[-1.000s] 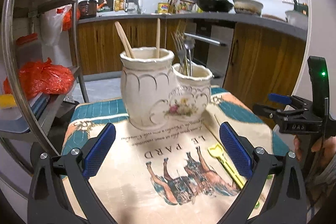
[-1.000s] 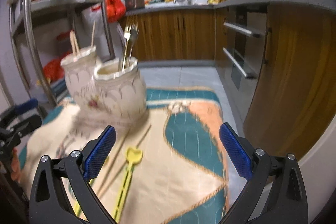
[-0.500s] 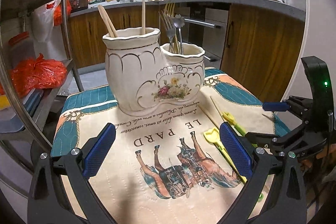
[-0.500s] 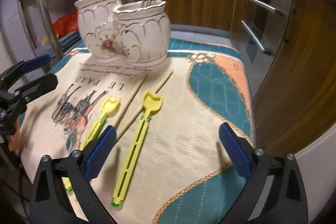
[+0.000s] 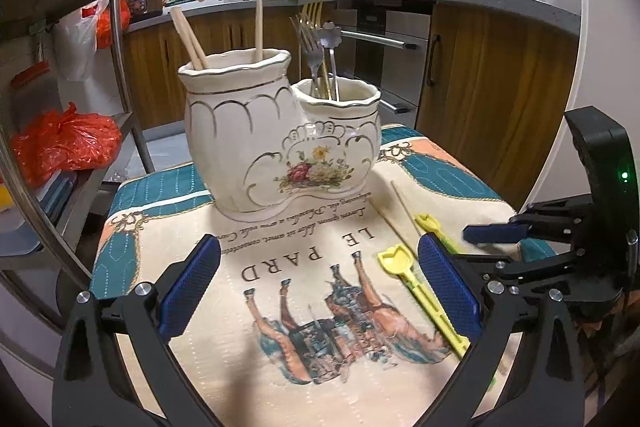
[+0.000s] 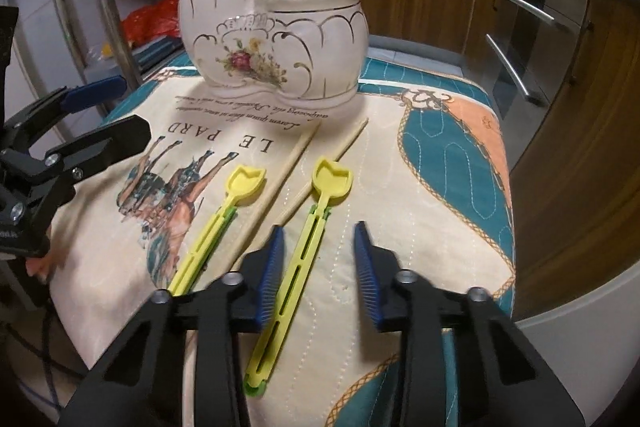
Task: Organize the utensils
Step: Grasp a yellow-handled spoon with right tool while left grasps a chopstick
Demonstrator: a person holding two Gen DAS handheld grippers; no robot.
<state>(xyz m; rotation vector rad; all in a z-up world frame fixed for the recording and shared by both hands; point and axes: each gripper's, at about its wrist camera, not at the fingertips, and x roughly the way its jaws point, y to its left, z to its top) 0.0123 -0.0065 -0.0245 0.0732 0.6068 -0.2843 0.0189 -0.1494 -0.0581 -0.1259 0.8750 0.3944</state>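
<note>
Kitchen cloth [image 6: 400,227] | right gripper [image 6: 319,259] fingers closing astride yellow scoop [image 6: 298,259], not pinching | left gripper [image 5: 318,291] fingers spread

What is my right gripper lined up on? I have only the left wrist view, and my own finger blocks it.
Observer: The right gripper straddles a yellow spoon handle; jaws closing, pads not yet pressing.
Operator: Anything crowding it?
Observer: A chopstick lies close beside the spoon's neck; I cannot tell if they touch.
Operator: And the other spoon?
Observer: The other spoon lies outside the jaws, with a second chopstick between the two spoons.
</note>
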